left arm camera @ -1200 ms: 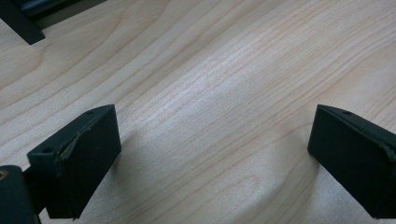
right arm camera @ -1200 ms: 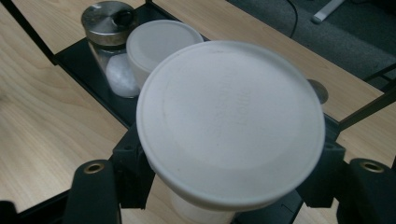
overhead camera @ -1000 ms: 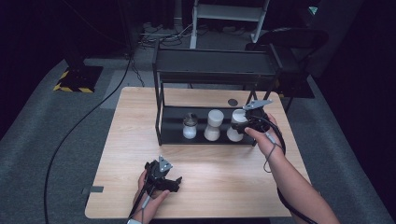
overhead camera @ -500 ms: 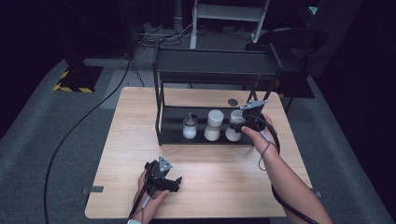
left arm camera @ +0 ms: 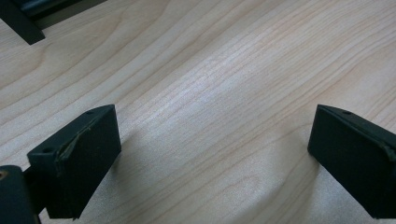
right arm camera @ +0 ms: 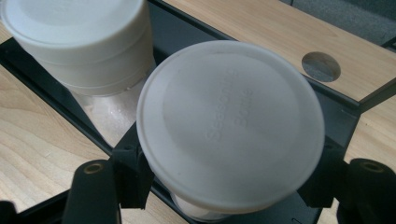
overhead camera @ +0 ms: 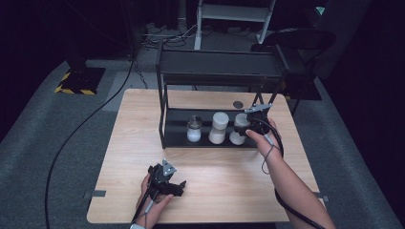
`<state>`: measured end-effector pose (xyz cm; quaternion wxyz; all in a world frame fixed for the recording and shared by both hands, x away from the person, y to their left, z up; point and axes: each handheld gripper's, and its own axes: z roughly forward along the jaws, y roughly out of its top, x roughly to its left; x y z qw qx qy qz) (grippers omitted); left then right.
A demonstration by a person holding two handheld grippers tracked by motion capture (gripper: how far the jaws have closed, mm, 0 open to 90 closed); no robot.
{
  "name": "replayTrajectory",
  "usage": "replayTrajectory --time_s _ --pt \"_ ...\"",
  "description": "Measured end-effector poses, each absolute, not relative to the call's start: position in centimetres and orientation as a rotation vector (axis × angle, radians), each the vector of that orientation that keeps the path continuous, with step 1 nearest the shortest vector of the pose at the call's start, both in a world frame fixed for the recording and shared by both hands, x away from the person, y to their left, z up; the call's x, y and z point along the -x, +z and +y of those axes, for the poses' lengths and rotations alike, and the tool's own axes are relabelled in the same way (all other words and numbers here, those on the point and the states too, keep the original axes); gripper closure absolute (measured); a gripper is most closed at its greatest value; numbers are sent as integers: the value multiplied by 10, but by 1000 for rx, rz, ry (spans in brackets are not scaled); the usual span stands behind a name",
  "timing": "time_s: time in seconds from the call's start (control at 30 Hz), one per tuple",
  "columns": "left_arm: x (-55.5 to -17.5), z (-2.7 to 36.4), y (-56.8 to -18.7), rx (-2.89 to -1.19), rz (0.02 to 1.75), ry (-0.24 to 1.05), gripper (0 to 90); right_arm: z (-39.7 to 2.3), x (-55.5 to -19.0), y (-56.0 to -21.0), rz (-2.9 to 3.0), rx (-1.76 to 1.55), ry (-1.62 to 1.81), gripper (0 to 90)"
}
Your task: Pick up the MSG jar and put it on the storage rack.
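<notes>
Pale wood table (overhead camera: 224,186) on grey carpet (overhead camera: 57,143); left gripper (overhead camera: 165,181) jaws wide, right gripper (overhead camera: 248,125) clamps seasoning bottle (right arm camera: 229,126).

White-lidded seasoning bottle (right arm camera: 231,126) – black rack (overhead camera: 219,71) – pale wood-grain table (overhead camera: 210,191) – grey carpet (overhead camera: 47,143).

Left tongs (overhead camera: 177,187) agape, low; right tongs (overhead camera: 244,127) clamped.

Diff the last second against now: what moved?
The right hand-held gripper sank slightly, lowering the rightmost bottle onto the rack's bottom shelf, jaws clamped under its lid. The left hand-held gripper, open on the table, and the other two bottles stayed put.
</notes>
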<state>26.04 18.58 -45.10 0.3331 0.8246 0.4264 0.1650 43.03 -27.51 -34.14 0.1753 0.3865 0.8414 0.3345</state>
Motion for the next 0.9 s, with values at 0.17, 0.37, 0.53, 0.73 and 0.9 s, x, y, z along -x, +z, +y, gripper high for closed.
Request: replayTrajectory --time_s 0.17,0.37,0.53,0.73,0.9 --pt "-260 186 -451 -2154 1114 431 25 -280 -432 -345 2376 -1104 971 337" --pt "-260 186 -451 -2153 1113 431 24 -284 -437 -342 2400 -1120 992 194" --pt "-260 186 -451 -2153 1113 431 25 -284 -428 -333 2374 -1088 985 95" --pt "-260 186 -451 -2152 1115 432 23 -291 -409 -319 2329 -1050 1032 65" --pt "-260 186 -451 -2152 1115 432 23 -296 -392 -312 2317 -1032 1061 58"
